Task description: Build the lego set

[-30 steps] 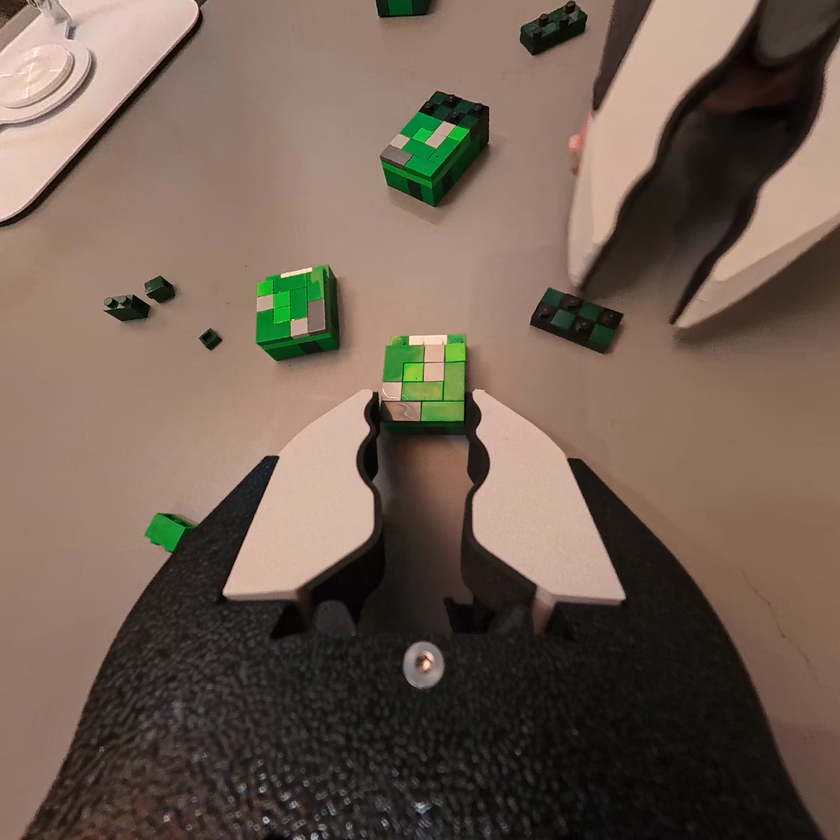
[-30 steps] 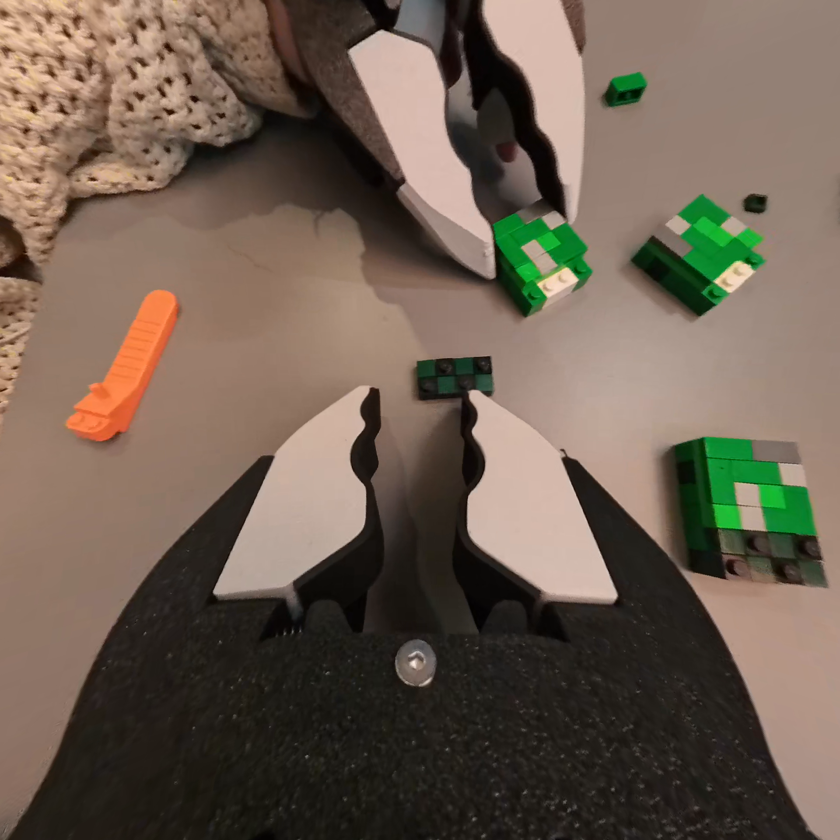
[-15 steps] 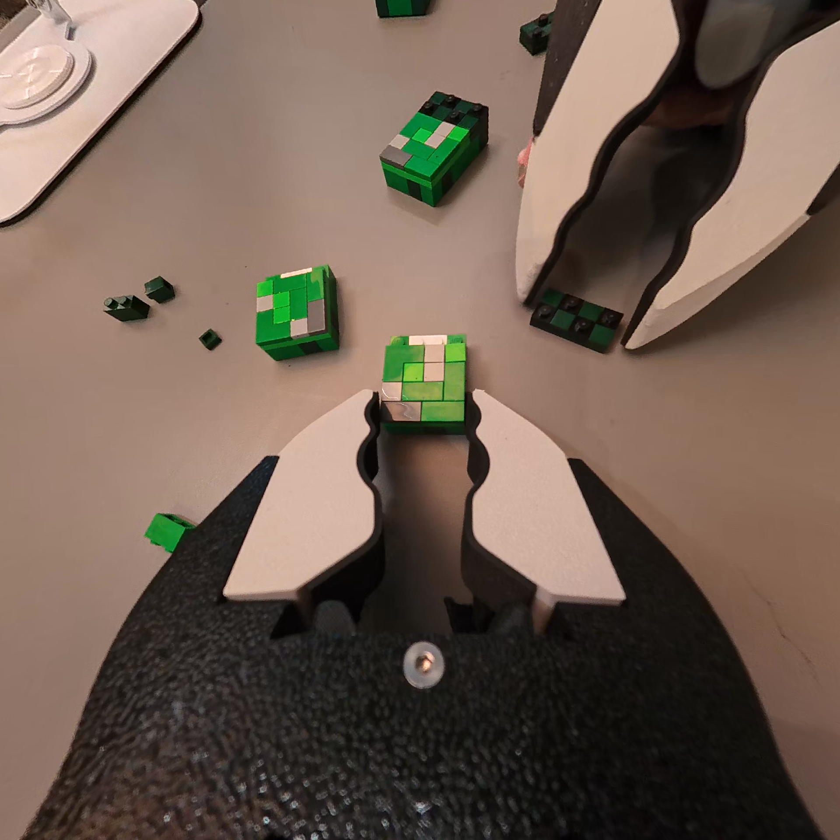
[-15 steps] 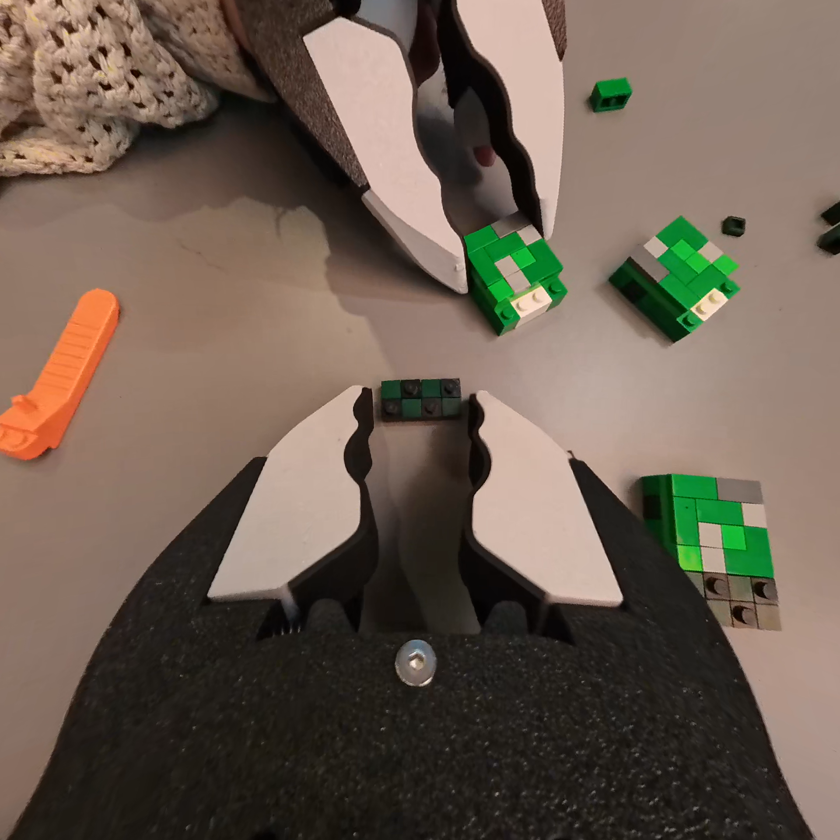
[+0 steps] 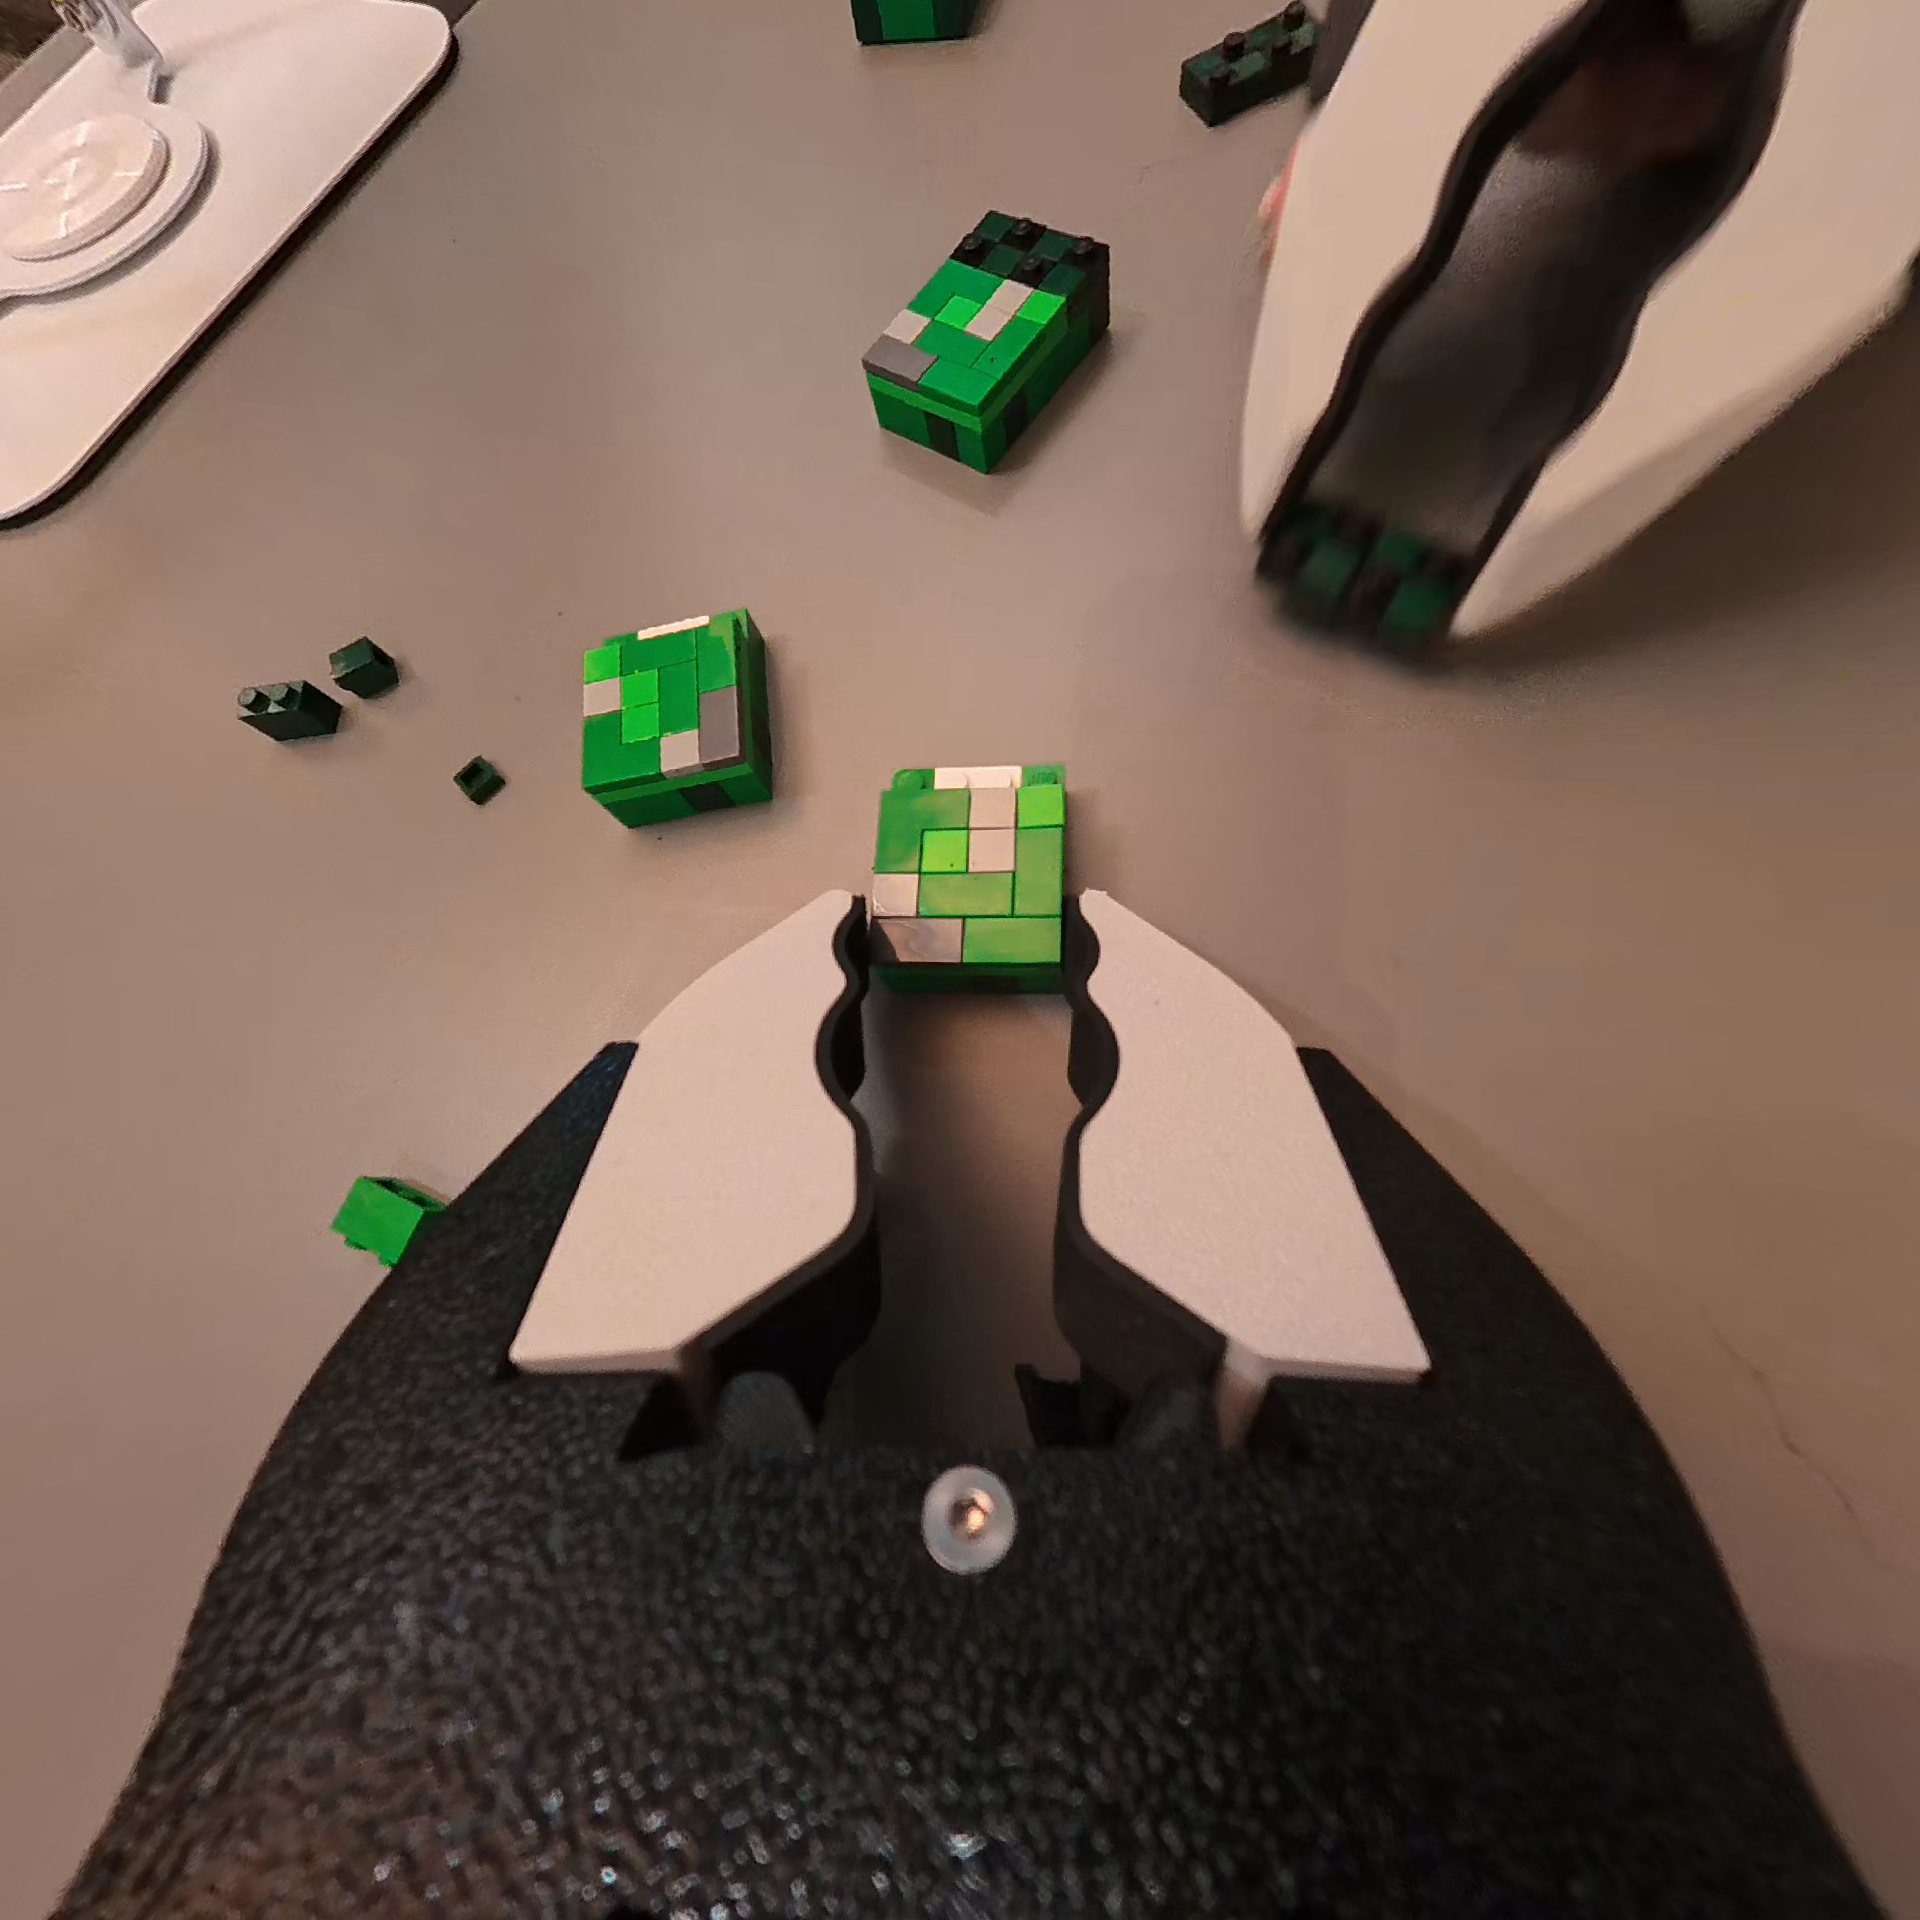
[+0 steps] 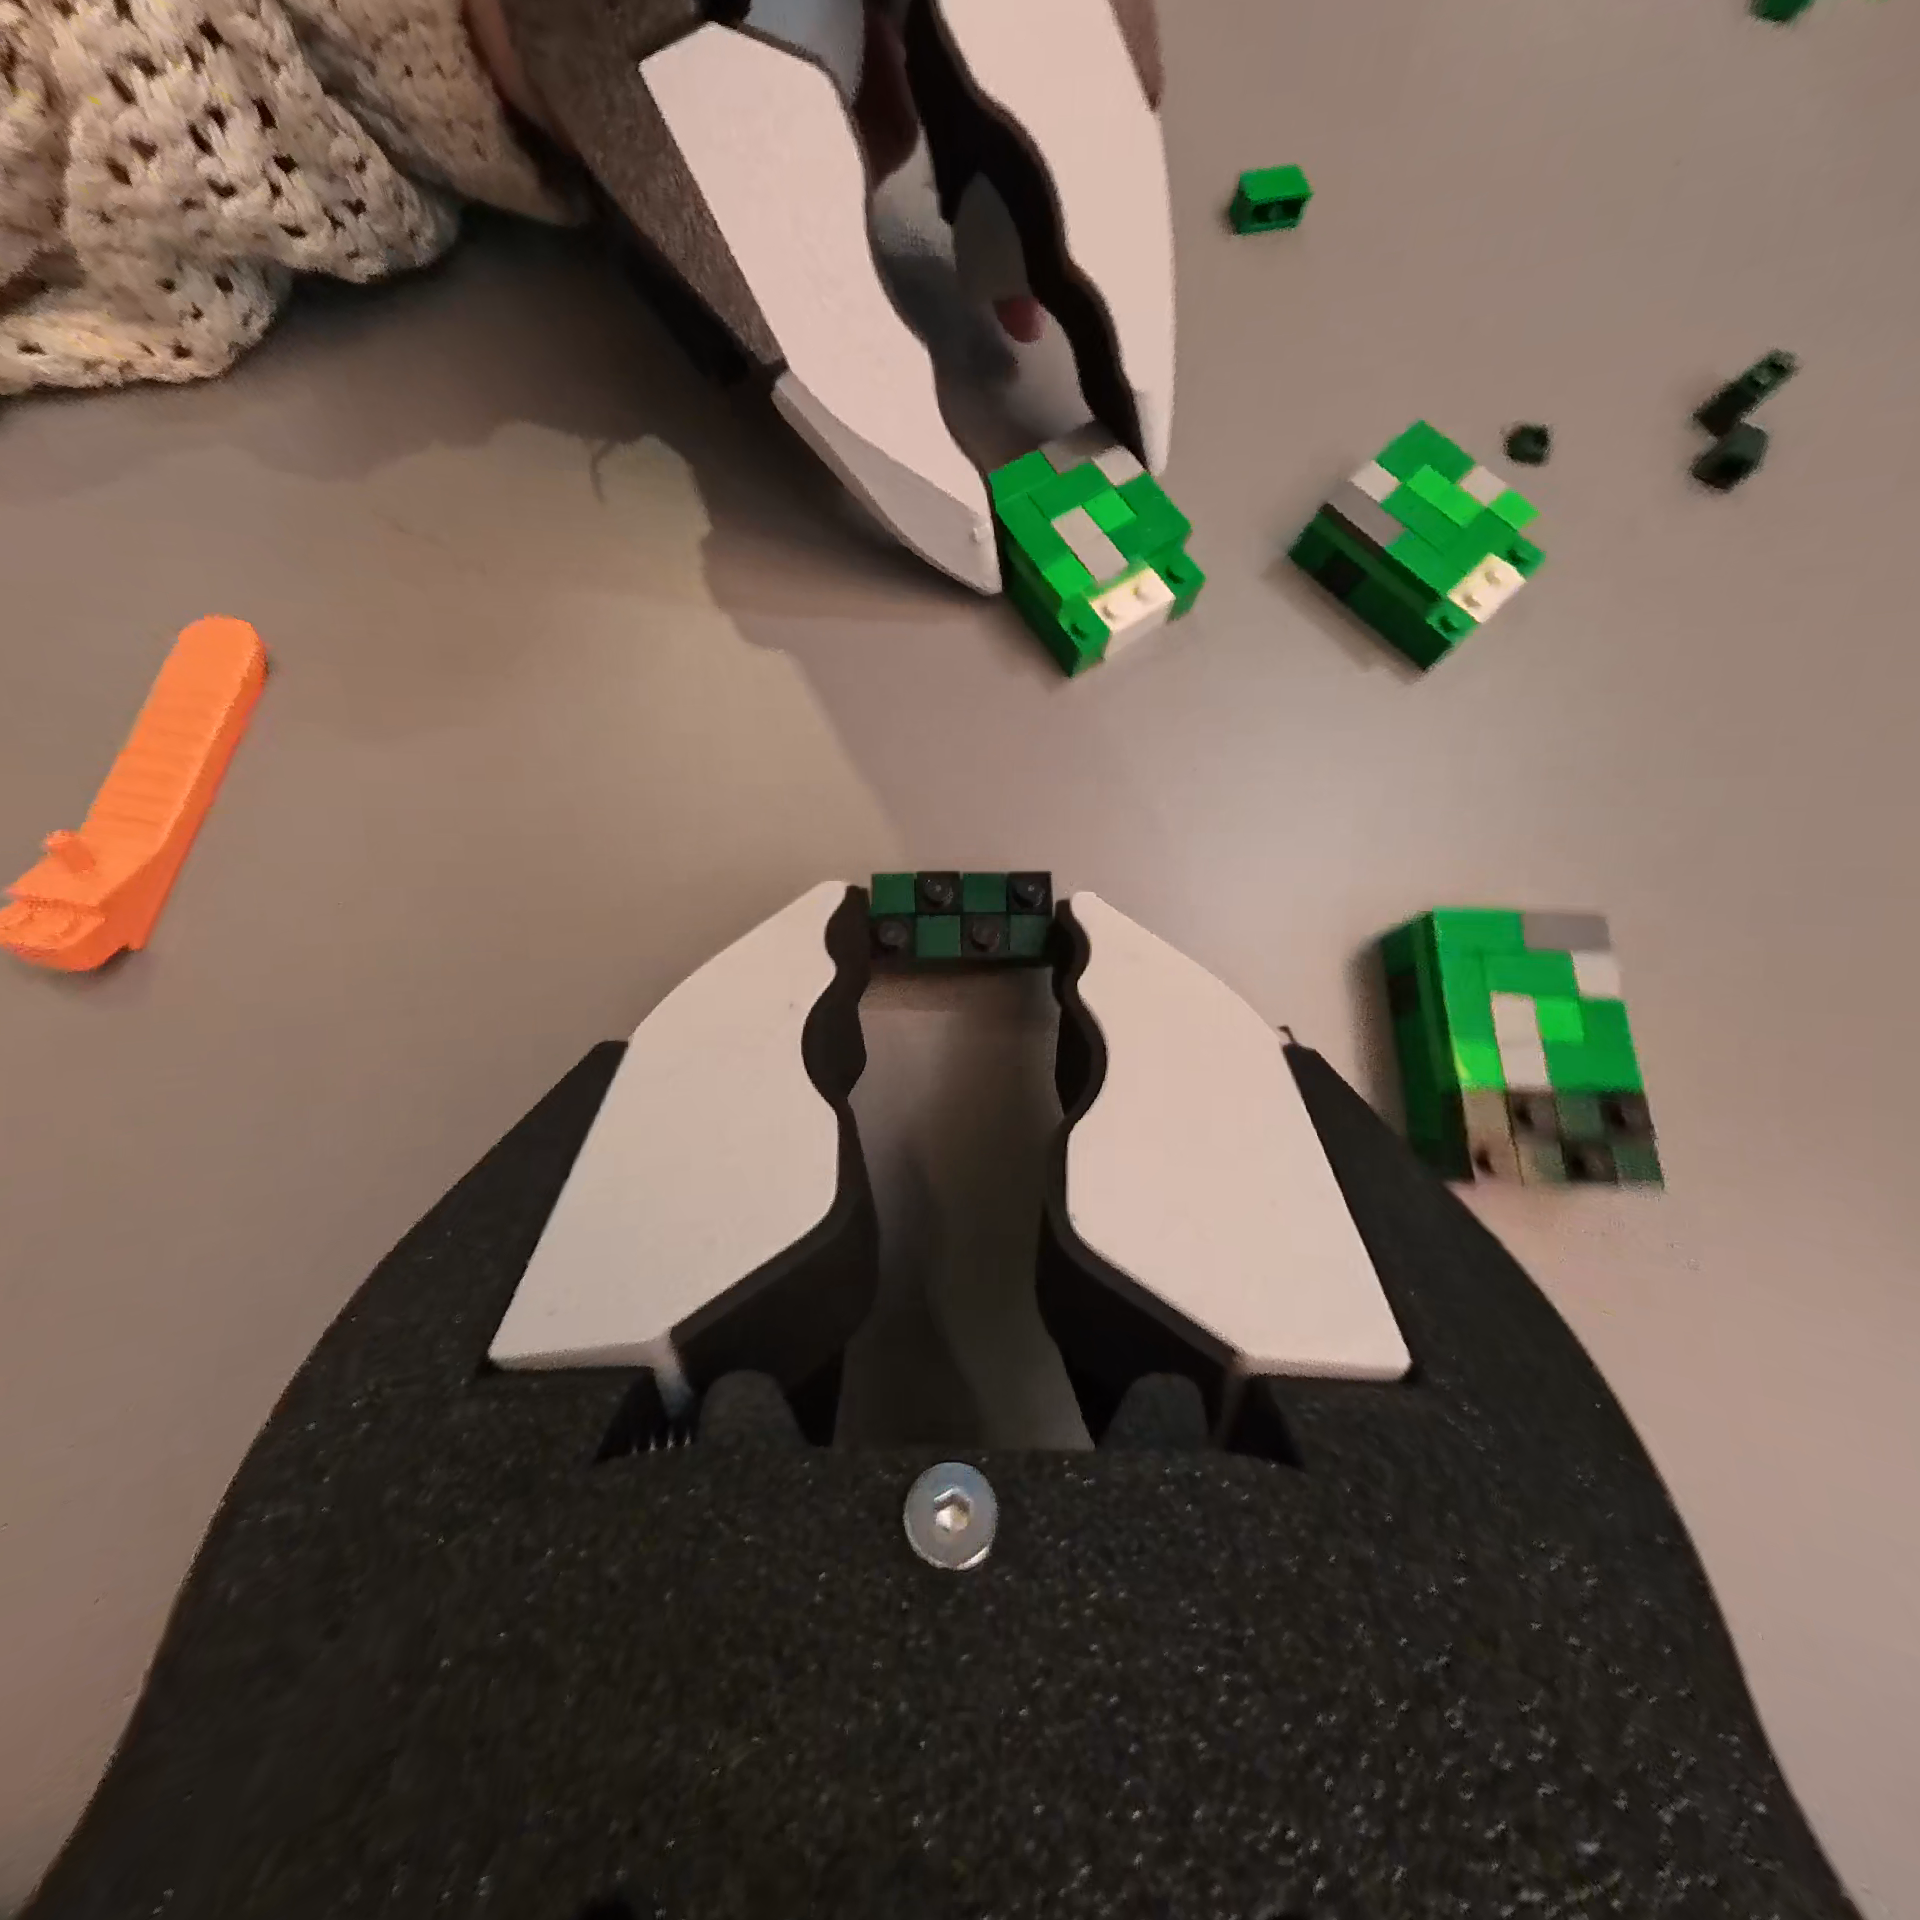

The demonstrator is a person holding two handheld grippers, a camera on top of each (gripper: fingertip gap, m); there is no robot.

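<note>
Lego pieces are lying scattered across the grey tabletop (image 5: pixel 1558 1039), and I am working on two of them at once. My left gripper (image 5: pixel 968 909) is clamping a small green tiled block (image 5: pixel 971 873) between its fingertips, the block sitting on the table with its patchwork of light green, white and grey tiles facing up. My right gripper (image 6: pixel 956 914) is closing on a dark green and black studded plate (image 6: pixel 961 916), both fingertips pressing against its short ends; in the left wrist view that same plate (image 5: pixel 1361 582) is showing blurred at the tips of the right gripper's fingers (image 5: pixel 1340 343). I cannot tell whether the plate is resting on the table or hanging just above it. In the right wrist view, two more green assemblies are sitting on the table: one with a white brick on its side (image 6: pixel 1418 545) just beside the block I am holding, and a taller one with exposed dark studs (image 6: pixel 1517 1049) near my right fingertip. An orange brick separator (image 6: pixel 135 800) is lying well apart to the left, and a cream knitted sleeve (image 6: pixel 177 177) is showing behind the left gripper. In the left wrist view, small dark green loose bricks (image 5: pixel 291 712) and one bright green brick (image 5: pixel 379 1216) are lying off to the left, and a white tray (image 5: pixel 260 156) is sitting at the far corner.
</note>
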